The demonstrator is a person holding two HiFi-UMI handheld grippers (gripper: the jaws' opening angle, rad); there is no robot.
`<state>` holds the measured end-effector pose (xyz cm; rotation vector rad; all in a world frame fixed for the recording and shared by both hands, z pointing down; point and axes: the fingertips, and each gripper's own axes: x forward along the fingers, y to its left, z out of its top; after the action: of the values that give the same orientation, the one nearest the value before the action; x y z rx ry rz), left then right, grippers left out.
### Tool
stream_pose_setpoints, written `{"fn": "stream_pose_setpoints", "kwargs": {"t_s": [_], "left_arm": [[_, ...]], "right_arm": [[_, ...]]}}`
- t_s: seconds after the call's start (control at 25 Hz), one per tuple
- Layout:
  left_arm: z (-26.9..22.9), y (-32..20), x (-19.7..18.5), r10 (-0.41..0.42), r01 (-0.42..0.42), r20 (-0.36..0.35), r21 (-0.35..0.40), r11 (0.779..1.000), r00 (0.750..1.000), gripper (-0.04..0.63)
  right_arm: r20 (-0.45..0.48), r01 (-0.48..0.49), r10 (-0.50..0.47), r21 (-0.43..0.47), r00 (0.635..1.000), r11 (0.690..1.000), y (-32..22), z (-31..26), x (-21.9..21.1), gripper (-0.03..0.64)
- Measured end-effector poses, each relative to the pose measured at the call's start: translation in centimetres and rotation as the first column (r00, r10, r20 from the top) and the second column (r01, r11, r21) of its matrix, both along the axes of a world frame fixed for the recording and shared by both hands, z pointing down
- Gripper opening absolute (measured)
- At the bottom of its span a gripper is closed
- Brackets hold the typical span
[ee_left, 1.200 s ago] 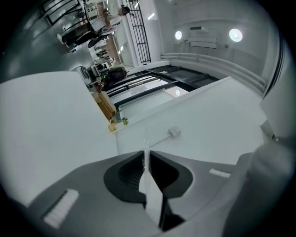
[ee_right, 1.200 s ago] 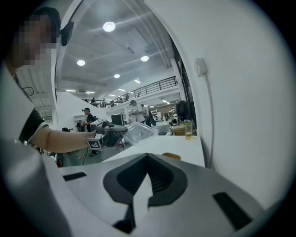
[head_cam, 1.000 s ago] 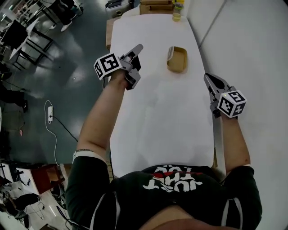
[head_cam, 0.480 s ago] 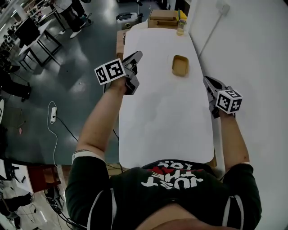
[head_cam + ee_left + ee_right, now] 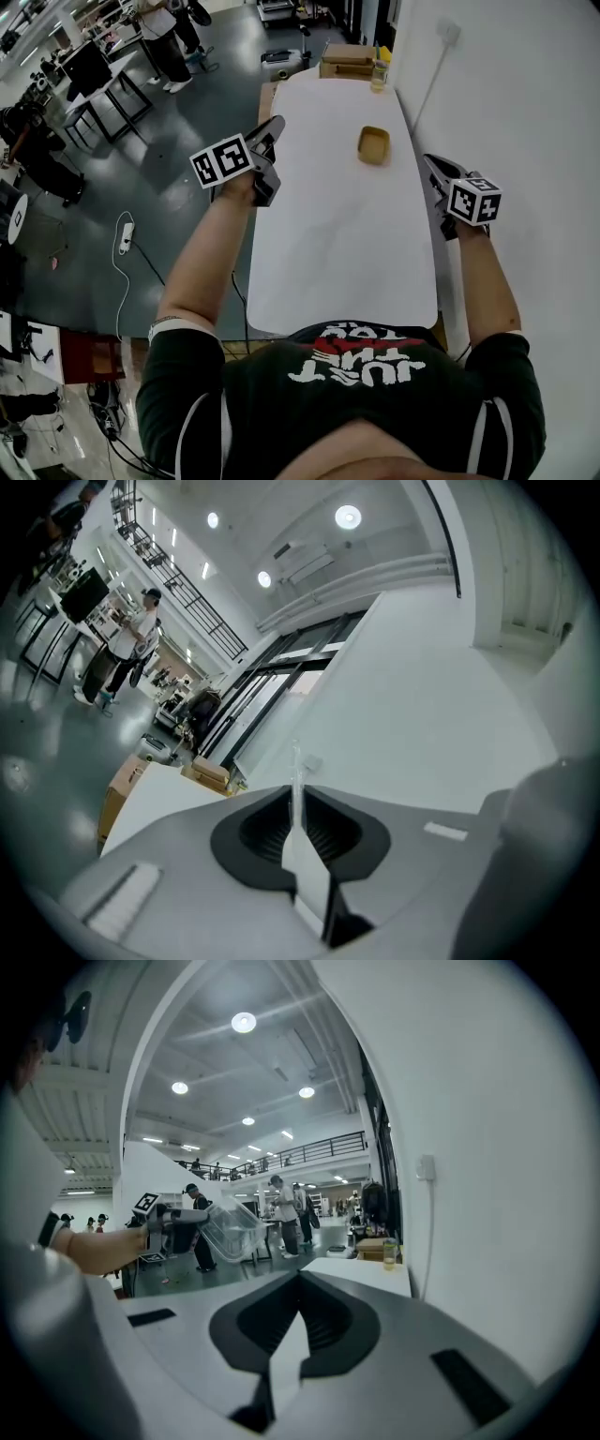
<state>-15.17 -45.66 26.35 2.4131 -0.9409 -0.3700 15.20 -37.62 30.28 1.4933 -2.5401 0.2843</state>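
Claws differ: the left claw point(image 5: 300, 808) pinches the rim of a thin clear plastic box point(image 5: 230, 1227), up by the long white surface point(image 5: 347, 234). The right claw point(image 5: 298, 1321) is closed, empty. A firm, level hold seems best.

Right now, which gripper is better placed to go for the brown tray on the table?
Probably the right. The right gripper has its jaws together on nothing and hangs nearer the brown tray. The left gripper is clamped on a clear container, farther off.
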Motion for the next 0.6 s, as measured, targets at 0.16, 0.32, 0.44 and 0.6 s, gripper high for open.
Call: {"fn": "stream_pose_setpoints", "kwargs": {"t_s": [0.16,0.32,0.44,0.6], "left_arm": [[-2.0,3.9,1.1,-0.069,0.069,0.002,0.048,0.996,0.998,0.037],[-4.1,7.8,2.7,-0.137,0.132,0.035,0.122,0.984,0.99,0.037],[-6.4,10.7,4.0,-0.186,0.168,0.078,0.195,0.966,0.979,0.037],[-9.4,13.1,4.7,-0.249,0.211,0.102,0.292,0.933,0.963,0.037]], "right_arm": [[0.009,0.042,-0.042,0.013,0.999,0.999,1.1,-1.3,1.8,0.005],[0.024,0.086,-0.087,0.041,0.996,0.995,2.1,-2.7,3.2,0.005],[0.031,0.125,-0.127,0.066,0.991,0.99,3.1,-4.2,3.8,0.006],[0.039,0.149,-0.153,0.097,0.987,0.984,3.1,-6.3,4.4,0.005]]}}
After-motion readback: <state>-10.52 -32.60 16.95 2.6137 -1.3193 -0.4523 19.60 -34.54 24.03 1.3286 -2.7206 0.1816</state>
